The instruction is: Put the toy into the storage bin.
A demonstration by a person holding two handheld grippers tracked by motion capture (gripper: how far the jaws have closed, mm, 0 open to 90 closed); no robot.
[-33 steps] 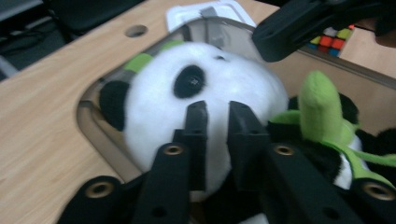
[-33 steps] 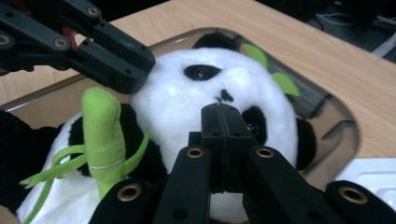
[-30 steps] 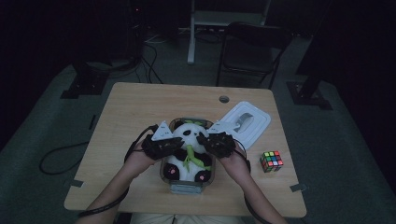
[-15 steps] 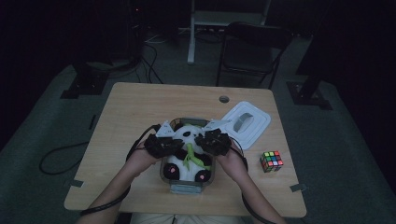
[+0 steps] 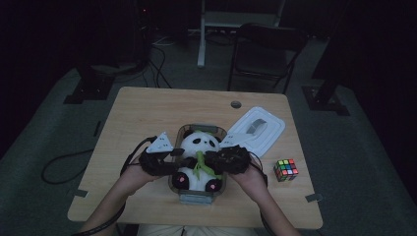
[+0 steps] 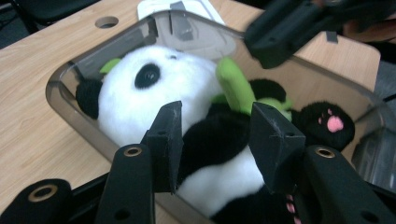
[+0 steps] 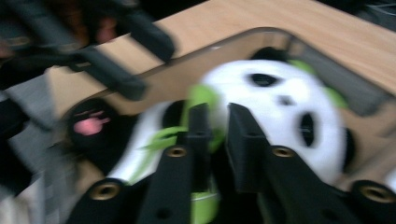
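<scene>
The plush panda (image 5: pixel 199 160) already lies on its back inside the clear smoky container (image 5: pixel 183 133) at the middle of the surface (image 5: pixel 147 105), head toward twelve o'clock and pink-padded feet toward six, so the packing looks largely done; what seems left is letting go, tucking the limbs below the rim and fitting the white lid (image 5: pixel 258 130), which rests on the surface touching the container's corner at about two o'clock. The left gripper (image 6: pixel 218 140), coming in from nine o'clock, has just been opening its fingers: they stand apart over the panda's black-and-white belly without pressing it. The right gripper (image 7: pixel 215 128), from three o'clock, has its fingers nearly clenched at the green bamboo sprig on the panda's chest; whether they pinch it cannot be told through the blur. The toy looks soft and fluffy. A colour cube (image 5: pixel 286 169) sits well apart at four o'clock.
</scene>
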